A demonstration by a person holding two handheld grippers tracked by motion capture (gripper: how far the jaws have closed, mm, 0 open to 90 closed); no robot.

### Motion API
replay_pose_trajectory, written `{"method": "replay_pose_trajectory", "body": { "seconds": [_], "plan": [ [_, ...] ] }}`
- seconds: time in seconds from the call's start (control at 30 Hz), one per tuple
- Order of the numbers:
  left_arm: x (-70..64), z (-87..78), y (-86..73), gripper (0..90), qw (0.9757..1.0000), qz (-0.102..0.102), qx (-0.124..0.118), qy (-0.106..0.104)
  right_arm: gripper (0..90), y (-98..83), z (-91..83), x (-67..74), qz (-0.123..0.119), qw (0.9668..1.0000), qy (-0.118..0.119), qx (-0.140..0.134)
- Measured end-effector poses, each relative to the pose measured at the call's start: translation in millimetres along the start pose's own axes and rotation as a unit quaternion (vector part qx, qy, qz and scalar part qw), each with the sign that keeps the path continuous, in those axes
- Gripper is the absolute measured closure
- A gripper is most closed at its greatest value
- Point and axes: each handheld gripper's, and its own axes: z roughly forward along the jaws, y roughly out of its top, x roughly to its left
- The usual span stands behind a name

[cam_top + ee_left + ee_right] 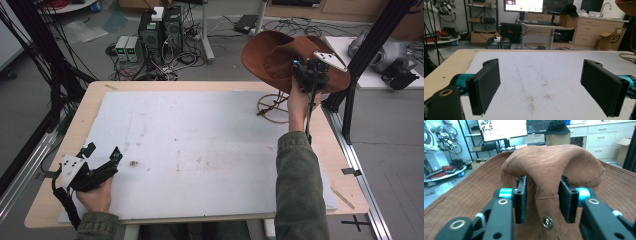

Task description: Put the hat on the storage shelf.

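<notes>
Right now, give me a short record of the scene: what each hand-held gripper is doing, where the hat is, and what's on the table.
right hand-held gripper: jaws either side of the hat's crown fold, grip not clear
hat: brown, up above the far right table corner
stand: wire, on the table under the hat
left hand-held gripper: open, nothing between the jaws, near left over the white mat

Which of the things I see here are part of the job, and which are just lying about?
Part of the job:
- brown hat, its crown between the jaws
- right gripper, at the crown
- wire stand, beneath the hat

Just lying about:
- left gripper, open over the white mat
- computer boxes on the floor
- cardboard box
</notes>
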Motion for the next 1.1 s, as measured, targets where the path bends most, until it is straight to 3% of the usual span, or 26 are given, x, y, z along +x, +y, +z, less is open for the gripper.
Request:
{"method": "replay_pose_trajectory", "body": {
  "seconds": [0.33, 0.5, 0.6, 0.73, 0.9, 1.1],
  "plan": [
    [-0.2, -1.3, 0.6, 16.0, 1.0000, 0.000, -0.005, 0.005, 32.5, 3.4, -4.7, 4.7, -0.012, 0.9995, 0.010, -0.028],
    [-1.0, -1.3, 1.0, 16.0, 1.0000, -0.002, -0.007, 0.005, 25.6, 6.5, -11.7, 9.2, -0.019, 0.9985, -0.008, -0.050],
    [-0.2, -1.9, 1.3, 16.0, 1.0000, -0.001, -0.007, 0.005, 21.4, 7.9, -16.3, 12.7, -0.027, 0.9983, -0.004, -0.050],
    [0.4, -2.9, 1.8, 15.9, 0.9999, -0.003, -0.009, 0.007, 21.4, 0.3, -27.4, 18.0, -0.049, 0.9964, 0.006, -0.069],
    [-0.5, -3.4, 2.2, 15.9, 0.9999, -0.004, -0.009, 0.005, 20.8, -15.9, -40.2, 17.6, -0.056, 0.9953, 0.028, -0.074],
    [0.1, -3.9, 2.3, 15.9, 0.9999, -0.003, -0.010, 0.007, 20.8, -31.5, -51.7, 11.7, -0.058, 0.9947, 0.037, -0.076]
  ]
}}
